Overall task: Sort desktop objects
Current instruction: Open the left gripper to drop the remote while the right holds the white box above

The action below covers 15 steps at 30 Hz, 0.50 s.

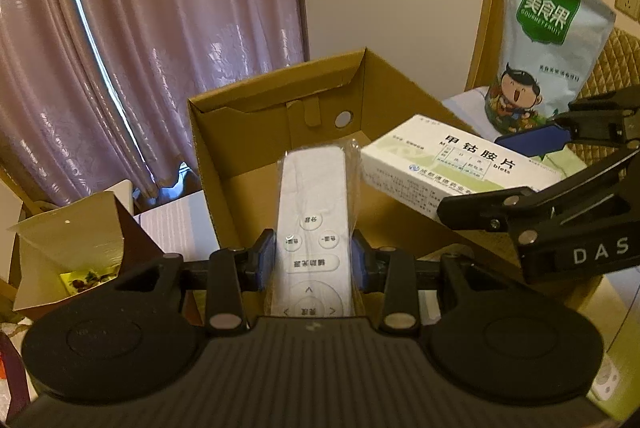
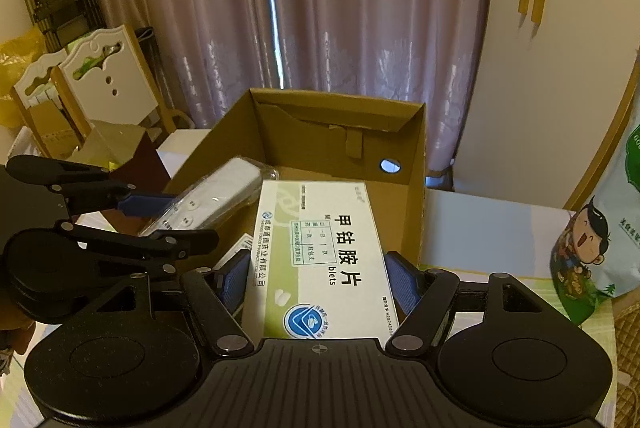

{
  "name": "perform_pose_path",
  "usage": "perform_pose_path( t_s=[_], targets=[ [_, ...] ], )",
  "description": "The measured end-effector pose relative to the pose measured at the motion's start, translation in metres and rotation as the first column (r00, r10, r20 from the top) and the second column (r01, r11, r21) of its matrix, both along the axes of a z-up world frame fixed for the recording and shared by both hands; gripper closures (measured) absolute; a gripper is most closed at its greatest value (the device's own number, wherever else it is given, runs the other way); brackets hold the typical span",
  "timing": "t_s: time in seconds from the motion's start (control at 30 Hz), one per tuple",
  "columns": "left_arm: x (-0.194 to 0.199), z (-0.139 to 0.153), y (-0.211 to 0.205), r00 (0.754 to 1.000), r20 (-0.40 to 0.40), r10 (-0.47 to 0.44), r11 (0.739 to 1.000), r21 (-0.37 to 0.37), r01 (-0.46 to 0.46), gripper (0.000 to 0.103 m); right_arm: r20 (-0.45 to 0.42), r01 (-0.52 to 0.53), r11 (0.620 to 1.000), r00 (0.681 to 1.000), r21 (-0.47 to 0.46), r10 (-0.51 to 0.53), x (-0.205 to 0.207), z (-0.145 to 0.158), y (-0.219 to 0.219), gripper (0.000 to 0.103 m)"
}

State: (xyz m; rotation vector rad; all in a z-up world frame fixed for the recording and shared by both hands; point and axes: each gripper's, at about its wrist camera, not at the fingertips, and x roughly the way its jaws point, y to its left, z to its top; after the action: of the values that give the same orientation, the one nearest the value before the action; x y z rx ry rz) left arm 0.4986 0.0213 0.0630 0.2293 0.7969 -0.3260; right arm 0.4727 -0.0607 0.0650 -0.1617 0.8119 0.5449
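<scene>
My left gripper (image 1: 313, 262) is shut on a white remote control (image 1: 312, 212) in a clear plastic wrap, held over the open cardboard box (image 1: 276, 108). My right gripper (image 2: 318, 282) is shut on a white and green medicine box (image 2: 320, 252), also held over the cardboard box (image 2: 416, 156). In the left wrist view the medicine box (image 1: 448, 164) and the right gripper (image 1: 532, 168) show at the right. In the right wrist view the remote (image 2: 216, 200) and the left gripper (image 2: 156, 224) show at the left.
A pale blue snack pouch (image 1: 548, 40) with a cartoon figure stands right of the box, seen also as the pouch (image 2: 600, 236) at the right edge. A small open carton (image 1: 72, 248) sits left of the box. Pink curtains (image 2: 320, 8) hang behind. White chair backs (image 2: 104, 72) stand at far left.
</scene>
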Motion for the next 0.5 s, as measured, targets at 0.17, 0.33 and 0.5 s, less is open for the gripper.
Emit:
perform_pose_path(
  t_s=[0.17,0.33,0.5],
  targets=[
    [0.004,-0.007,-0.001,1.0,-0.016,-0.004,1.0,-0.008,0.004,0.068,-0.009,-0.002,1.0,1.0,-0.012,0.002,0.002,-0.006,0.003,0.033],
    [0.003,-0.005,0.0,1.0,-0.007,-0.007,1.0,-0.015,0.007,0.058,-0.015,-0.006,1.0,1.0,-0.025,0.005,0.003,-0.01,0.007,0.033],
    [0.0,-0.001,0.002,1.0,0.008,-0.008,1.0,-0.011,0.008,0.058,-0.018,-0.01,0.999,1.0,-0.04,0.009,0.005,-0.014,0.011,0.033]
  ],
)
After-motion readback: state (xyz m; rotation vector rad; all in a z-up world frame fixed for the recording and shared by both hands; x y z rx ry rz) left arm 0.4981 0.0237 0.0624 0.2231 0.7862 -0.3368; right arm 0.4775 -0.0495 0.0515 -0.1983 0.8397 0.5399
